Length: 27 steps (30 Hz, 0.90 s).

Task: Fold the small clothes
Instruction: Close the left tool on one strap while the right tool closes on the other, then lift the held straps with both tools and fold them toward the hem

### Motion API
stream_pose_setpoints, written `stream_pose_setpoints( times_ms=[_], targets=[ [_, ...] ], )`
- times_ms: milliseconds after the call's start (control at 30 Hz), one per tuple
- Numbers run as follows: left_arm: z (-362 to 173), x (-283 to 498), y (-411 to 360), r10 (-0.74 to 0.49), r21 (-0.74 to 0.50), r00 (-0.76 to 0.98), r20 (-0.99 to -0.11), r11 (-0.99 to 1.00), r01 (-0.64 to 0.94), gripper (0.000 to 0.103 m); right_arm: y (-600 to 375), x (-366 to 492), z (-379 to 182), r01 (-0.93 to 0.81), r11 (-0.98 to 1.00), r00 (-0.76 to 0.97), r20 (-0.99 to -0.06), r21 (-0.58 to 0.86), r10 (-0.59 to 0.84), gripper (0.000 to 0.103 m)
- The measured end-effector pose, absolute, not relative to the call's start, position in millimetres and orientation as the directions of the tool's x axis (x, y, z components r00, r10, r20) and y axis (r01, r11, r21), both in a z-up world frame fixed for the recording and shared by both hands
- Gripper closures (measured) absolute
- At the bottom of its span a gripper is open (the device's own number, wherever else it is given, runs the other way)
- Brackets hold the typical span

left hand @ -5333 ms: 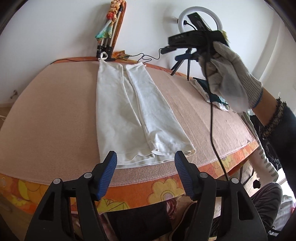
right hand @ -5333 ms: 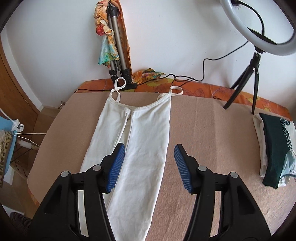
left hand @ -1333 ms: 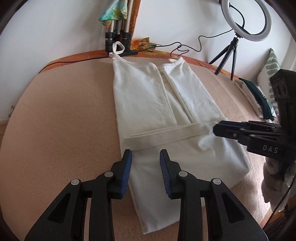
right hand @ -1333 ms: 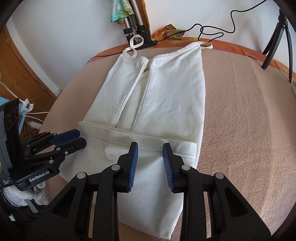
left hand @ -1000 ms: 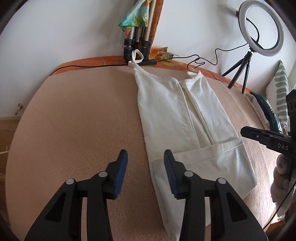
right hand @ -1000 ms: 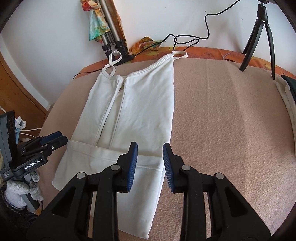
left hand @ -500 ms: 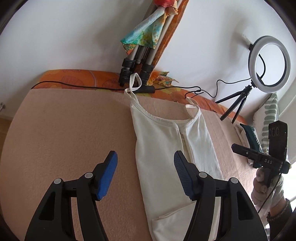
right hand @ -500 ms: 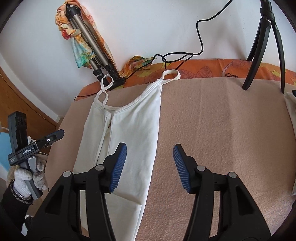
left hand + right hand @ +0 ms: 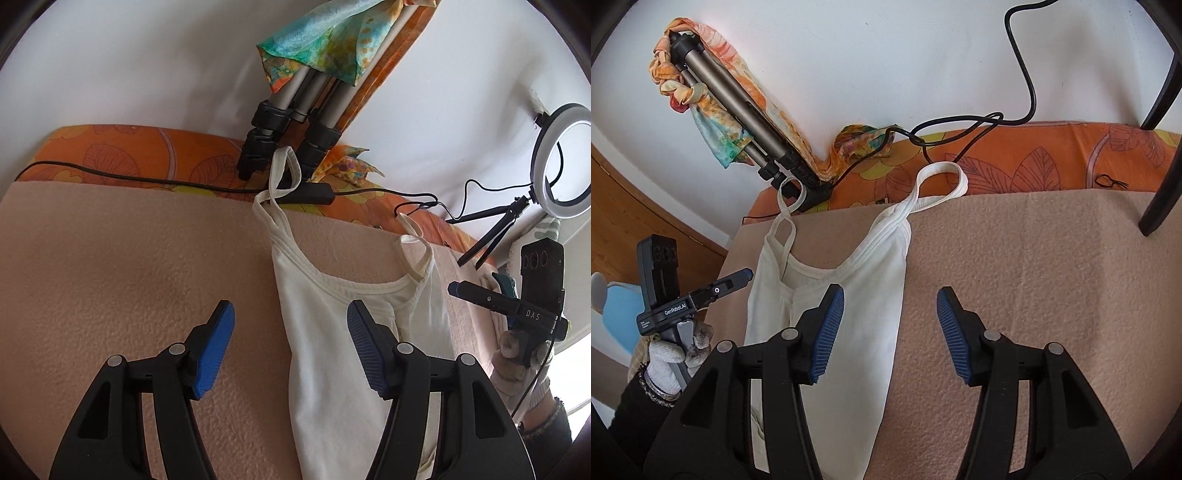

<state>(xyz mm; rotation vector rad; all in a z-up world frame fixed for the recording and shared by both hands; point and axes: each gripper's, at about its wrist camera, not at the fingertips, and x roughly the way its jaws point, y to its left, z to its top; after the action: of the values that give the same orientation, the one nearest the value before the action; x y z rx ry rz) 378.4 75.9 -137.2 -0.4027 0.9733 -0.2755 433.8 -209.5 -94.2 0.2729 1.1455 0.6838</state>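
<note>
**Two open grippers over one white camisole**

Counts first: one white camisole [image 9: 332, 350], two shoulder straps on it, two grippers, two gloved hands, one folded tripod [image 9: 738, 122] wrapped in a coloured scarf [image 9: 713, 140], one ring light [image 9: 561, 158] on a small black stand, one black cable [image 9: 129, 179] running along the far edge.

Writing is sparse. The right gripper [image 9: 890, 332], seen from the left wrist view at the right edge, carries the letters "DAS" on its body; the left gripper [image 9: 288, 347], seen from the right wrist view at the left edge, reads "GenRobot.AI". Each is held by a hand in a pale knitted glove — the left hand [image 9: 676, 354] and the right hand [image 9: 517, 354].

The camisole lies flat on a peach blanket [image 9: 110, 277] that covers an orange flower-patterned sheet [image 9: 1034, 162]. Its sides are folded inward lengthwise, so it forms a narrow strip with a seam running down the middle. The neckline points toward the wall, and both strap loops reach over the blanket's far edge; one loop touches the foot of the tripod.

Both grippers have their blue-padded jaws spread apart with nothing between them. The left gripper's jaws straddle the garment's left edge, the right gripper's its right edge.
</note>
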Motion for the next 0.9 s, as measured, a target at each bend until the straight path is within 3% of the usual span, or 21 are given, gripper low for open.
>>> stream_pose_setpoints(
  times_ms=[367,533,600,667,900],
  targets=[
    [-145,398,76,-0.421,-0.476,0.542,-0.727,0.878,0.043,0.044,-191,459,-113,-0.362,0.746,0.210,-0.730,0.559,0.650,0.049],
    [-147,406,68,-0.418,-0.468,0.537,-0.733,0.883,0.049,0.075,-185,465,-117,-0.355,0.734,0.193,-0.723,0.579,0.664,0.072],
    [-148,409,66,-0.417,-0.466,0.528,-0.740,0.884,0.045,0.094,-181,466,-118,-0.363,0.740,0.188,-0.734,0.566,0.653,0.082],
    [-148,410,67,-0.411,-0.469,0.545,-0.731,0.882,0.036,0.099,-178,467,-118,-0.372,0.748,0.193,-0.742,0.549,0.641,0.094],
    [-134,402,65,-0.422,-0.477,0.576,-0.700,0.877,0.063,0.101,-178,463,-98,-0.403,0.751,0.229,-0.737,0.523,0.636,0.096]
  ],
)
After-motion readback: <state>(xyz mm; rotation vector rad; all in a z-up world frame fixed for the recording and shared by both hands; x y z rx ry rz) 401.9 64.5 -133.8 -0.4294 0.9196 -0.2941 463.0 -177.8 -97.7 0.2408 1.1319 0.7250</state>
